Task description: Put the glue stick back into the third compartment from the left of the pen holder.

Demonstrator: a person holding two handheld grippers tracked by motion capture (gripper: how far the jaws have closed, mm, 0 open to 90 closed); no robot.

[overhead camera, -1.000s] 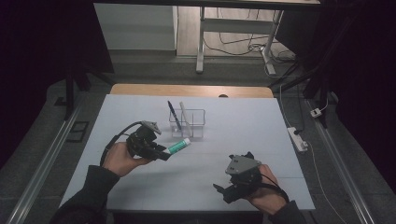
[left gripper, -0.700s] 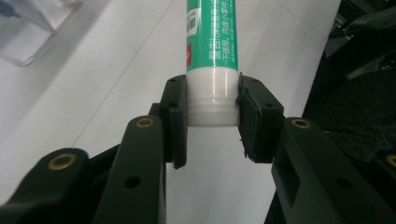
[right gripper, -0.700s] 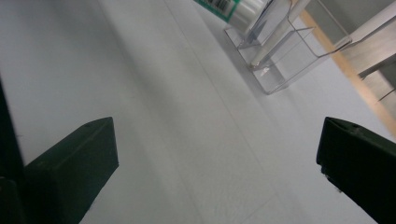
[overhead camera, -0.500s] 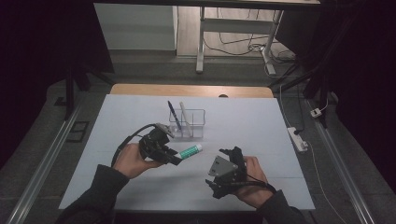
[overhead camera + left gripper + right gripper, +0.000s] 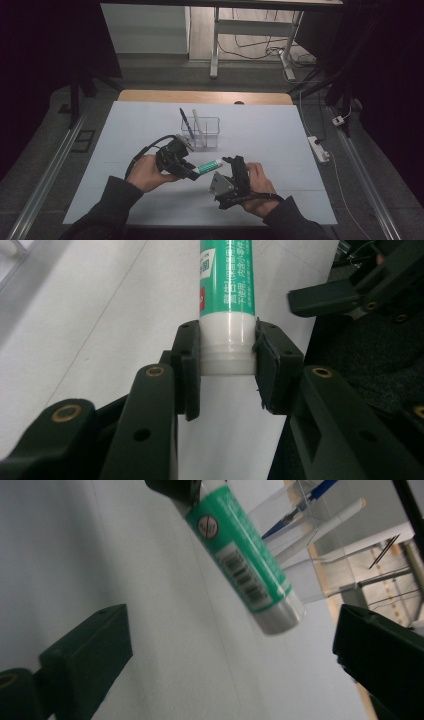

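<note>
A green tube (image 5: 209, 165) with a white cap hangs above the white table sheet (image 5: 280, 135). My left gripper (image 5: 192, 171) is shut on its cap end. In the left gripper view the pads (image 5: 187, 365) press on the white cap (image 5: 227, 347), and the green body (image 5: 227, 275) points away. My right gripper (image 5: 229, 172) sits just right of the tube's free end, open. Seen from the right gripper (image 5: 232, 650), the tube's silver end (image 5: 275, 617) hangs ahead of the wide jaws without touching them.
A clear plastic holder (image 5: 202, 132) stands behind the hands, holding a blue pen (image 5: 184, 120) and a white pen (image 5: 196, 122). A white power strip (image 5: 318, 149) lies off the sheet's right edge. The right gripper's jaw (image 5: 340, 290) shows beside the tube.
Both hands have come together near the sheet's middle: the left gripper carried the tube rightward, and the right gripper moved left toward the tube's free end.
</note>
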